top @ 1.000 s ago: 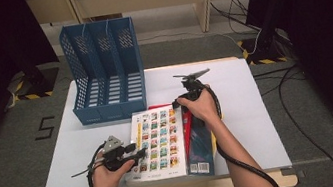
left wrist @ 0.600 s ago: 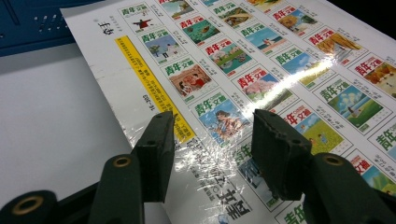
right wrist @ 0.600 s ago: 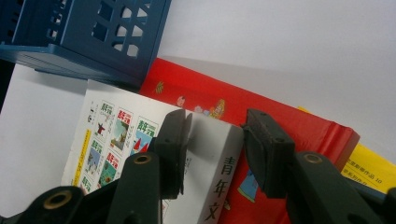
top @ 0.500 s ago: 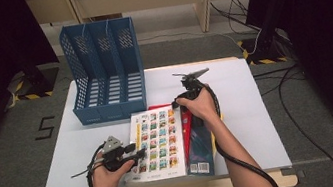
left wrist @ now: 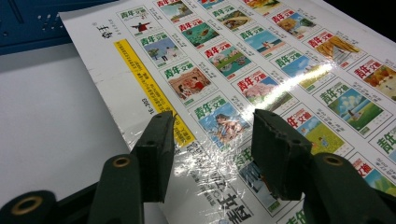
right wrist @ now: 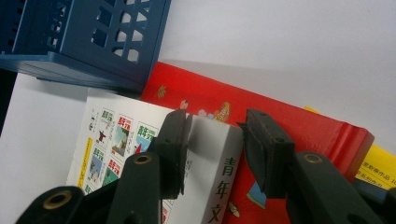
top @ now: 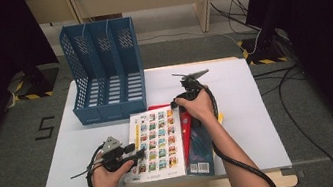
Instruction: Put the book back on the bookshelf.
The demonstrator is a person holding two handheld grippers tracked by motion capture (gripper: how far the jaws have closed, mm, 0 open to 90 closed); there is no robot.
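Nothing on the table has shifted since the earlier frames except the right gripper (top: 187, 101), whose jaws have just been closing around the far corner of the white magazine (top: 158, 143); both hands sit where they were. In the right gripper view the magazine's thick spine corner stands between the two black jaws, the left jaw against its cover side and the right jaw a little clear of the spine, so the pads do not yet pinch it. The left gripper (top: 136, 154) rests at the near left edge of the same magazine, and in the left gripper view its jaws stand spread above the glossy cover with its rows of small pictures, holding nothing. The magazine lies flat near the front of the white table (top: 253, 110), on top of a red book (right wrist: 299, 119) that peeks out along its right side, with a yellow book (right wrist: 380, 168) beneath that. Just beyond the stack stands the blue file rack (top: 104, 73), its three compartments open toward the person.
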